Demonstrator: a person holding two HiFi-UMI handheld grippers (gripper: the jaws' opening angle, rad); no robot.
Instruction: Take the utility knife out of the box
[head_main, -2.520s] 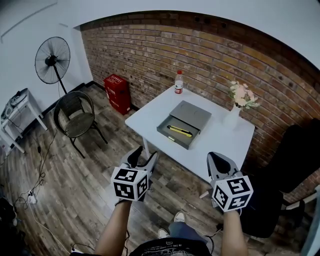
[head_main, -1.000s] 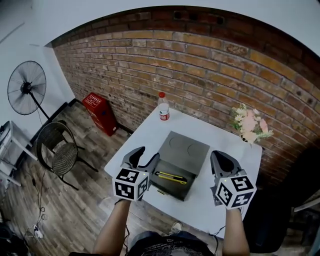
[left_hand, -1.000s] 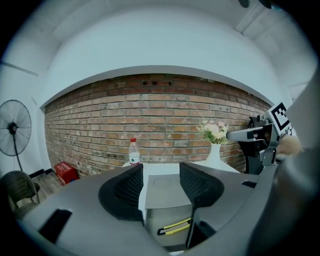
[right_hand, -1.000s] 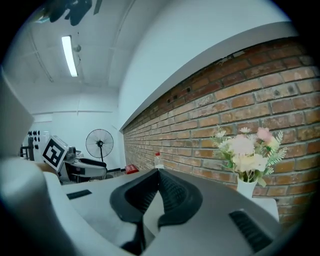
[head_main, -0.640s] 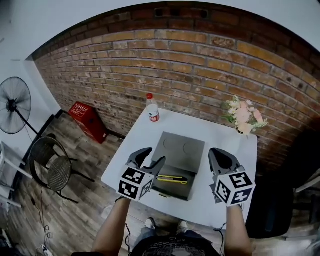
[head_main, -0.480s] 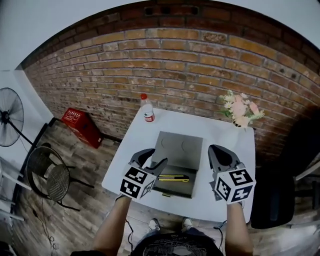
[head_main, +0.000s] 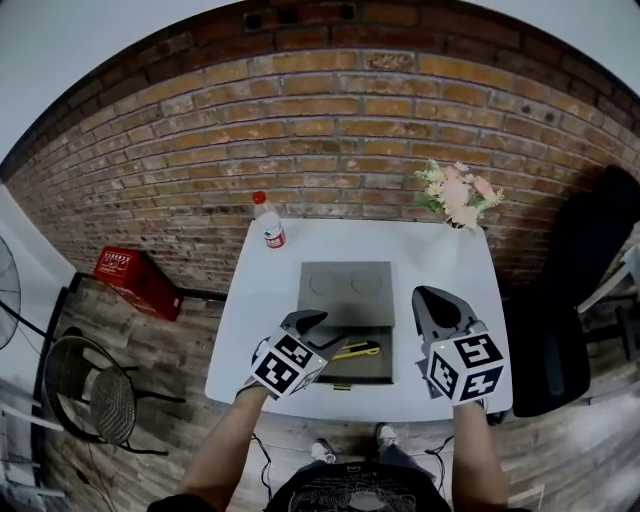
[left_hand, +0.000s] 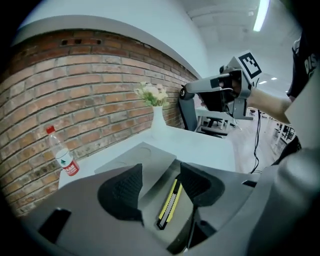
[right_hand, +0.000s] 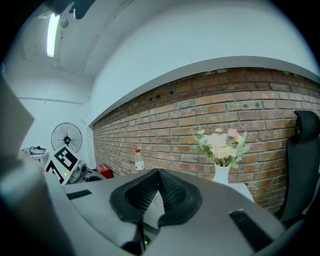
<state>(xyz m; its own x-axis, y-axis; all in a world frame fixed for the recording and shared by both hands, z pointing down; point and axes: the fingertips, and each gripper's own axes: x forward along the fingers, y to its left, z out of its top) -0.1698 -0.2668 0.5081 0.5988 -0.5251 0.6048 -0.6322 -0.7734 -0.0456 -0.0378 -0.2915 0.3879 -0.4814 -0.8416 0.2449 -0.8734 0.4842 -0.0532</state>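
Note:
The utility knife (head_main: 357, 349), yellow and black, lies in the open tray of the grey box (head_main: 346, 283) at the middle of the white table (head_main: 268, 330). My left gripper (head_main: 318, 322) hangs over the tray's left side, tipped down towards the knife. In the left gripper view its jaws (left_hand: 161, 180) are opening, and the knife (left_hand: 169, 202) shows in the gap below them, untouched. My right gripper (head_main: 432, 297) hovers just right of the box. Its pads meet at the tips (right_hand: 159, 174) with nothing between them.
A water bottle (head_main: 267, 225) stands at the table's back left corner and a white vase of flowers (head_main: 455, 200) at the back right. A black office chair (head_main: 570, 300) is to the right. A red crate (head_main: 130, 275) and a wire chair (head_main: 85, 395) are on the floor at the left.
The person has come up to the table, so the box now lies right under the grippers. My left gripper has dropped and tipped down over the knife. The right gripper has kept its place.

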